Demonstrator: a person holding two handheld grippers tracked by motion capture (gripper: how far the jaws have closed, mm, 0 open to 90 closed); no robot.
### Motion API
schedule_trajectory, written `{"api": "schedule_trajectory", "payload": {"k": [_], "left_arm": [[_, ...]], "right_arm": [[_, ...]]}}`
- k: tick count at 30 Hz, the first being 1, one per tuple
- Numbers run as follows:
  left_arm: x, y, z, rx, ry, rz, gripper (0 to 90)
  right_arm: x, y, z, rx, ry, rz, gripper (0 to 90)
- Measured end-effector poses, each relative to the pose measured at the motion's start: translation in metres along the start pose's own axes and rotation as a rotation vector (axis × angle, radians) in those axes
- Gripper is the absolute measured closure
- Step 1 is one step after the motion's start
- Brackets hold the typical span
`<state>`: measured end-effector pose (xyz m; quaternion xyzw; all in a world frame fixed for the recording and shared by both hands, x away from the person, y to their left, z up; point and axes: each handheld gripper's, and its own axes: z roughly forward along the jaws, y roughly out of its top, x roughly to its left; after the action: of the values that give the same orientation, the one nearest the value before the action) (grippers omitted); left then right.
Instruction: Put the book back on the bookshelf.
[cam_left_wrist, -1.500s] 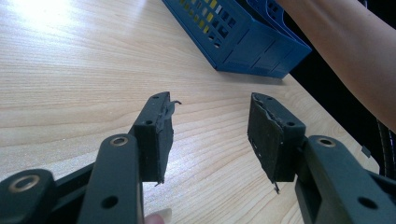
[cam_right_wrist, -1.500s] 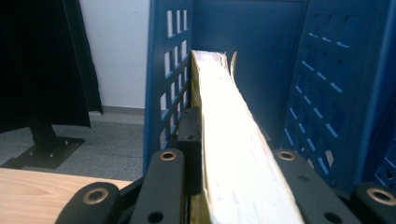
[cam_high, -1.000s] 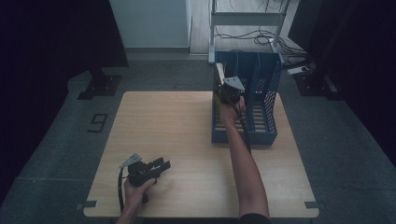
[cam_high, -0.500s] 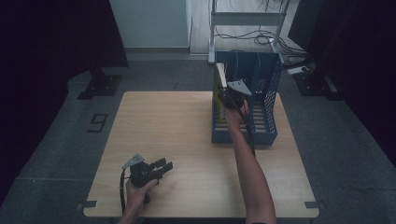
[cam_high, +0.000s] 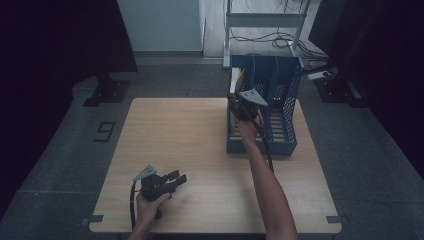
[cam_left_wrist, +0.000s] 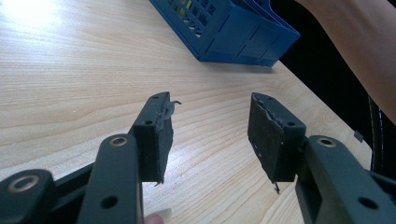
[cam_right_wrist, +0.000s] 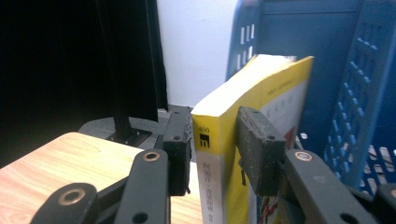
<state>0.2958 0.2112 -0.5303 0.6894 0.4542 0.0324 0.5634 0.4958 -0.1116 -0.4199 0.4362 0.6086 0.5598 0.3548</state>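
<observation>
The yellow book (cam_right_wrist: 254, 140) stands upright in the leftmost slot of the blue file rack (cam_high: 280, 100), which sits at the far right part of the bench (cam_high: 200, 150); the person's right gripper (cam_right_wrist: 212, 154) has its jaws clenched on the book's spine end, one pad on each cover. The step in hand looks like seating the book in the rack or drawing it out of it, and either way it is best done by keeping the spine vertical and moving it straight along the slot, so that the covers do not catch on the rack's latticed dividers. The grasp sits near one corner of the book, so the book may swing about the pads; a firm, steady squeeze and a slow, level move would hold it true. The left gripper (cam_left_wrist: 210, 140) rests near the bench's near left corner, its jaws released and holding nothing, well apart from the rack, and it could steady the rack if it slid.
</observation>
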Motion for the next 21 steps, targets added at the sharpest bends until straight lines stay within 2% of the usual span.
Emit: {"api": "schedule_trajectory", "payload": {"k": [9,21], "left_arm": [[-0.0008,-0.0006,0.0012,0.005,-0.001,0.003,50.0],[-0.0006,-0.001,0.0018,0.007,0.002,0.002,49.9]], "right_arm": [[0.0042,-0.0035,0.0009,0.017,0.002,-0.002,60.8],[0.001,-0.0053,0.0002,0.031,-0.007,-0.015,54.8]]}}
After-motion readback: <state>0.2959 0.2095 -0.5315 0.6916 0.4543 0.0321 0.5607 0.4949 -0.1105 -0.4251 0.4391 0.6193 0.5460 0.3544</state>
